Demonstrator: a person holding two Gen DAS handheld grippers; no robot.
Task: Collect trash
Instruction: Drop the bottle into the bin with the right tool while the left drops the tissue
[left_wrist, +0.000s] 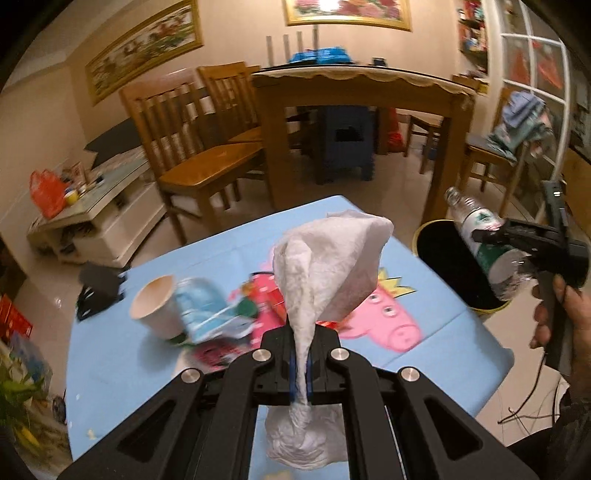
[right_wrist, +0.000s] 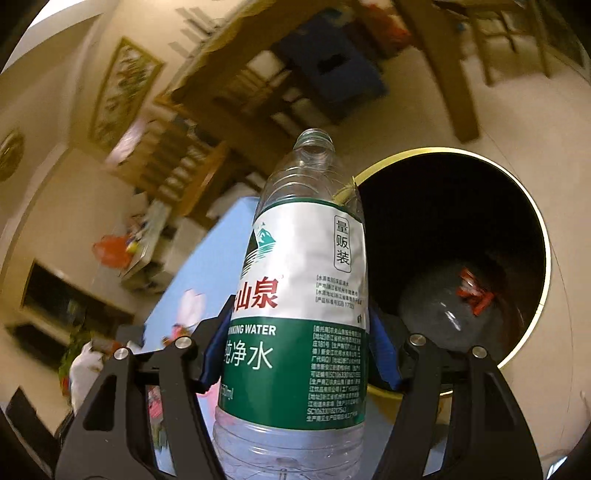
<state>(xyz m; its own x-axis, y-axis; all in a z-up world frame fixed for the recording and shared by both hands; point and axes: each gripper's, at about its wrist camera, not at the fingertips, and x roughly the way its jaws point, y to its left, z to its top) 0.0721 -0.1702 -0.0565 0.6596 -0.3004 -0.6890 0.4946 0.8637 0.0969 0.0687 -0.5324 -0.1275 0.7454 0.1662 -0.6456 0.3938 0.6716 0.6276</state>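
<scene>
Two grippers, both loaded: closest in the left wrist view, the left gripper (left_wrist: 301, 373) has its jaws pinched tight together on a white tissue (left_wrist: 328, 266), the twisted middle of the paper squeezed between the blue pads while a crumpled tail hangs below and the wide end fans out above and ahead of the fingertips. Just past it sits the blue cartoon-print table (left_wrist: 207, 251), carrying a paper cup (left_wrist: 155, 306) on its side beside a pile of blurred wrappers (left_wrist: 218, 317). Over on the right wrist view, the right gripper (right_wrist: 295, 350) is clamped on a clear plastic bottle (right_wrist: 306, 295), blue pads pressing both sides of the green-and-white label, uncapped neck pointing forward beyond the fingertips, base back toward the camera. Next out, at the table's far right corner, stands the round yellow-rimmed bin (right_wrist: 532, 218), with the bottle's neck overlapping its left rim; something clear with red scraps lies at the bottom. Farther back, wooden chairs (left_wrist: 192, 147) and a dining table (left_wrist: 362, 85) line the wall
</scene>
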